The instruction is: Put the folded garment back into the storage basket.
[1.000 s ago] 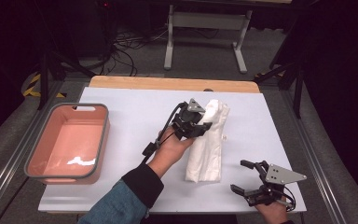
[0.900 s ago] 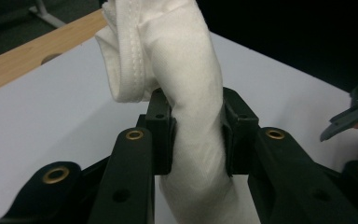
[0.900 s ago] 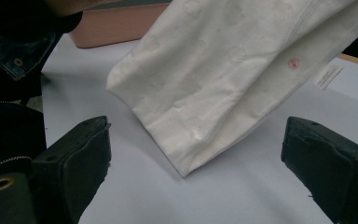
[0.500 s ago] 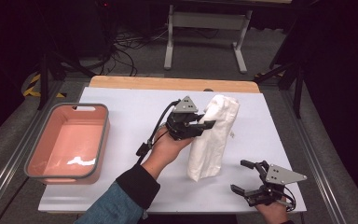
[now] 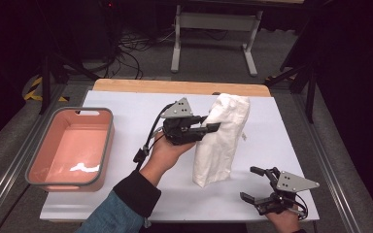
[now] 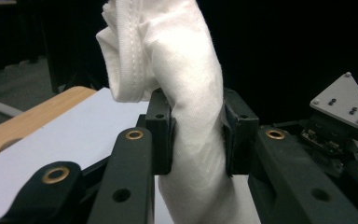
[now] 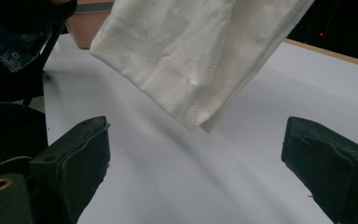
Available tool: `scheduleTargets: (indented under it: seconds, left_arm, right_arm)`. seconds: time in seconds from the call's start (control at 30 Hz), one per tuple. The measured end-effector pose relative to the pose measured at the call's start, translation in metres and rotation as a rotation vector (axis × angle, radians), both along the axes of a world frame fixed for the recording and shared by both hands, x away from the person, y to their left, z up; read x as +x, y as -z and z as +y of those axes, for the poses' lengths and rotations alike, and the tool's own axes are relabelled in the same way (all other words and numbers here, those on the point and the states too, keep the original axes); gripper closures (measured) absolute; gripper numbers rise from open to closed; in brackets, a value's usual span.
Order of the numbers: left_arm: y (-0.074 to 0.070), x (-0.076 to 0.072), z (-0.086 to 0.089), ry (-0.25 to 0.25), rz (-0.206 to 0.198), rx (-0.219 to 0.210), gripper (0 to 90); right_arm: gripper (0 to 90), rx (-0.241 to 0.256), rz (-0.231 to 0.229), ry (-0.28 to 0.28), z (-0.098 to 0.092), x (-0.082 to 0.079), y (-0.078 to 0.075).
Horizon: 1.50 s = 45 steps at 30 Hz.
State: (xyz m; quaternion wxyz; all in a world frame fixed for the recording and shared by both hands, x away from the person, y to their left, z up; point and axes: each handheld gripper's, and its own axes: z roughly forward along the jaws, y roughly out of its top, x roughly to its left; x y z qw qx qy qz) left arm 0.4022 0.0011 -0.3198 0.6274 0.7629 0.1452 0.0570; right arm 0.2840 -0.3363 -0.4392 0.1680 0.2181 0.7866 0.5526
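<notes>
Cloth [image 5: 222, 141] hangs pinched in my left claw [image 5: 209, 128], lifted so its hem clears the bench [image 5: 126, 104]. My right claw [image 5: 256, 187] waits spread wide beneath that hem, ready to catch it.

dark lab, floor cables [image 5: 126, 46], white worktable [image 5: 126, 111]
</notes>
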Motion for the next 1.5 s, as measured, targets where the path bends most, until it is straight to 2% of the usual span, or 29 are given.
scheduleTargets:
  seconds: [0.13, 0.5, 0.7, 0.97, 1.5]
  left_arm:
    - [-0.002, -0.001, 0.008, 0.021, -0.015, -0.004, 69.6]
    - [-0.011, -0.006, 0.038, -0.002, -0.047, -0.029, 69.6]
    - [-0.016, -0.007, 0.056, -0.034, -0.053, -0.036, 69.6]
    - [-0.023, -0.009, 0.084, -0.096, -0.070, -0.005, 69.6]
    - [-0.029, -0.017, 0.139, -0.194, -0.098, -0.009, 69.5]
  right_arm:
    - [8.0, 0.006, -0.001, -0.002, 0.000, 0.000, 0.001]
    - [7.9, 0.005, -0.001, -0.003, 0.001, 0.001, 0.001]
    - [7.8, 0.005, 0.002, -0.001, 0.001, 0.001, 0.002]
    - [7.8, 0.005, 0.007, 0.002, 0.001, 0.001, 0.002]
    - [7.7, 0.000, 0.007, 0.006, 0.002, 0.001, 0.002]
